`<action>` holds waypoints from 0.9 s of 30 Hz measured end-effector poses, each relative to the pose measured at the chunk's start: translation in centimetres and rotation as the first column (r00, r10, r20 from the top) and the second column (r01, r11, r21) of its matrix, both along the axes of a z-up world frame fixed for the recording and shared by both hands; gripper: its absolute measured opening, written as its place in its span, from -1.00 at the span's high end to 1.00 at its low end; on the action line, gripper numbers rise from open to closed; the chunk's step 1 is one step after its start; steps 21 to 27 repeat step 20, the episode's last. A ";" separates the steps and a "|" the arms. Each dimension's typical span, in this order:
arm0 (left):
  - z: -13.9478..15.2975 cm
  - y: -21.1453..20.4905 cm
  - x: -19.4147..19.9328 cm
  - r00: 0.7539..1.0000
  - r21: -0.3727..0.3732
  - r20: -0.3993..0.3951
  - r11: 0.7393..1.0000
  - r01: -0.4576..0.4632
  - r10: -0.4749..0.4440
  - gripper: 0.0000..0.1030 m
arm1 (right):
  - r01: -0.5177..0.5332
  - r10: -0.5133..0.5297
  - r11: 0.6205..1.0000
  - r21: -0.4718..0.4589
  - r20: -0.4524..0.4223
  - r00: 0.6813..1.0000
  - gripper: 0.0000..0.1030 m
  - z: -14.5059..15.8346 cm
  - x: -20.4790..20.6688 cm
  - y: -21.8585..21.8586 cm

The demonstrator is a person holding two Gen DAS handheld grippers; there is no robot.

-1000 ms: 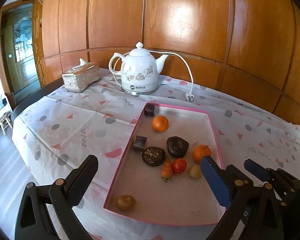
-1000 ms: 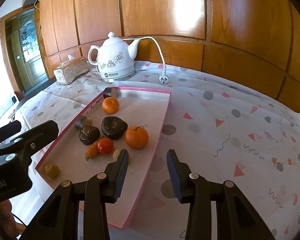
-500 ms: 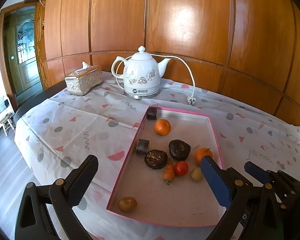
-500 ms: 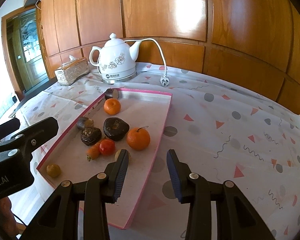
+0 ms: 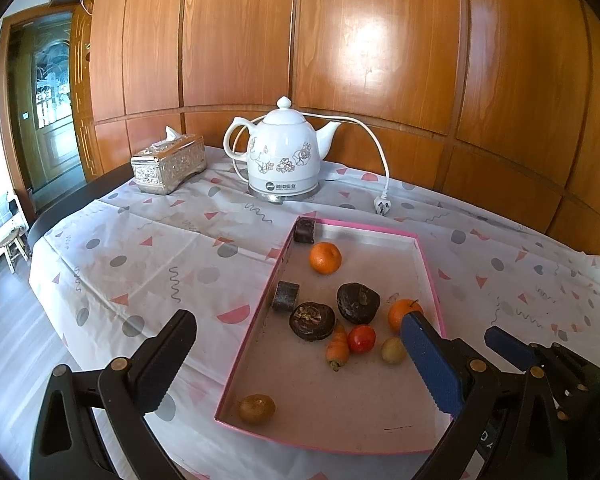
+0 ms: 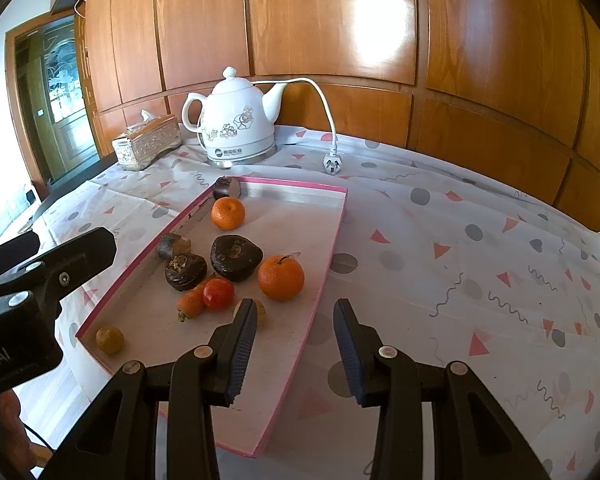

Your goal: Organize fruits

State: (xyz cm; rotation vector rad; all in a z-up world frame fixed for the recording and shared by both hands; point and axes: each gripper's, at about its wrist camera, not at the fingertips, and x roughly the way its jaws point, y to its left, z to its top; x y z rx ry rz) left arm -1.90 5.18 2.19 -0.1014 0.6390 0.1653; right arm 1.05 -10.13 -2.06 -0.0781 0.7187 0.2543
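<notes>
A pink-rimmed tray lies on the patterned tablecloth and holds loose fruit. In it are two oranges, a small red tomato, a little carrot, two dark round fruits, two dark cut pieces, a pale small fruit and a brown one at the near corner. My left gripper is wide open above the tray's near end. My right gripper is open over the tray's right rim. Both are empty.
A white floral electric kettle stands behind the tray, its cord and plug on the cloth. A silver tissue box sits to the kettle's left. Wood panelling backs the table; a doorway is at left.
Both grippers have risen and pulled back a little, so the tray and kettle sit lower and smaller in view. The jaws have kept the same opening. Nothing in the tray has moved.
</notes>
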 end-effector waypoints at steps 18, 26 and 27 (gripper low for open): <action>-0.1 0.0 0.2 1.000 -0.002 -0.006 1.000 -0.002 0.002 -0.99 | 0.001 -0.001 1.000 0.007 -0.013 1.000 0.22 -0.4 0.2 -0.3; -0.2 0.1 0.2 1.000 -0.014 -0.016 1.000 0.003 -0.004 -0.99 | 0.003 -0.003 1.000 0.011 -0.012 1.000 0.22 -0.4 0.3 -0.5; -0.2 0.1 0.2 1.000 -0.014 -0.016 1.000 0.003 -0.004 -0.99 | 0.003 -0.003 1.000 0.011 -0.012 1.000 0.22 -0.4 0.3 -0.5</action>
